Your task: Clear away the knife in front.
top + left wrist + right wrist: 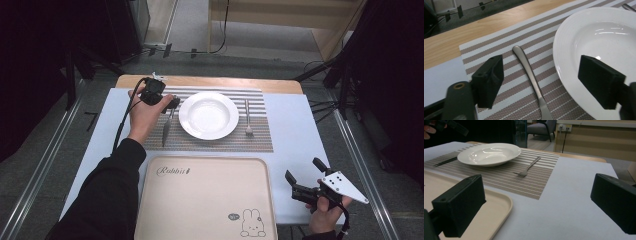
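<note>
Knife (531, 77) lies on the striped mat (506, 45), left of the plate (599, 37); your left gripper (541, 82) straddles its handle, released, ready to pinch. Lower right, your right gripper (306, 181) waits unclenched beside the tray (205, 200).

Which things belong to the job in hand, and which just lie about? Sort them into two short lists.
In the job:
- left gripper, jaws open astride the knife handle
- knife on the striped placemat

Lying about:
- white plate
- fork
- beige tray
- right gripper, open, off to the side
</note>
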The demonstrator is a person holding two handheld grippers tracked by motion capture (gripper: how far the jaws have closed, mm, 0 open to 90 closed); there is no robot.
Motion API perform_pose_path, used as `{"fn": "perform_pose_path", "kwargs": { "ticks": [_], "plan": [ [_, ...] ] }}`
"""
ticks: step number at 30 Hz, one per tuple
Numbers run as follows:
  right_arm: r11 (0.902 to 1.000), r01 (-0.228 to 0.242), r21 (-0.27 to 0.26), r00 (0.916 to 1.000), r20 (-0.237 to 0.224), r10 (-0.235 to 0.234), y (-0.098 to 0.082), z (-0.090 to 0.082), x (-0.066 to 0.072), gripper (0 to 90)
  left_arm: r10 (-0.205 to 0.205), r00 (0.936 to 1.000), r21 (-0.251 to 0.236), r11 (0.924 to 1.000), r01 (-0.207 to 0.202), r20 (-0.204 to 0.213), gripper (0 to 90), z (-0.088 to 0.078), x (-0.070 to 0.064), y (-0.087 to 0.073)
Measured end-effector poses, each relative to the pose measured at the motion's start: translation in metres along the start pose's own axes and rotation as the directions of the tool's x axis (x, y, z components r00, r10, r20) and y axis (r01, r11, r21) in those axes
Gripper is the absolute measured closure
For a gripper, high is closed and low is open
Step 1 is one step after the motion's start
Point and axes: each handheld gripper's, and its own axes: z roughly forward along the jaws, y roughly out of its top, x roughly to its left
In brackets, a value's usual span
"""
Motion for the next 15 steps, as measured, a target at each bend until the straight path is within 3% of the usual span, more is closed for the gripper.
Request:
{"fn": "perform_pose_path", "kwargs": {
  "ticks": [4,8,11,12,13,15],
  "plan": [
    [1.0,0.0,0.002,1.0,0.001,0.0,0.0,0.0,0.0,0.0,-0.006,1.0,0.079,0.9969,0.005,0.004,23.6,0.009,0.0,0.001],
    [1.0,-0.001,0.003,1.0,0.0,0.001,0.0,0.0,0.0,0.0,-0.039,0.9993,0.133,0.9903,0.038,0.0,28.1,0.018,0.004,-0.003],
    [1.0,-0.003,0.003,1.0,0.0,0.003,0.0,0.0,0.0,0.0,-0.073,0.9973,0.139,0.9875,0.074,-0.01,29.1,0.021,0.006,-0.004],
    [1.0,-0.002,0.001,1.0,0.0,0.002,0.0,0.0,-0.001,0.0,-0.076,0.9971,0.14,0.9872,0.076,-0.001,30.2,0.021,0.006,-0.003],
    [1.0,-0.002,0.001,1.0,0.0,0.002,0.0,0.0,-0.001,0.0,-0.076,0.997,0.142,0.9872,0.074,0.013,37.0,0.021,0.006,-0.003],
    [1.0,-0.002,0.004,1.0,0.002,0.002,0.0,0.0,-0.001,0.0,-0.082,0.9966,0.15,0.9855,0.079,0.013,38.1,0.022,0.006,-0.003]
  ]
}}
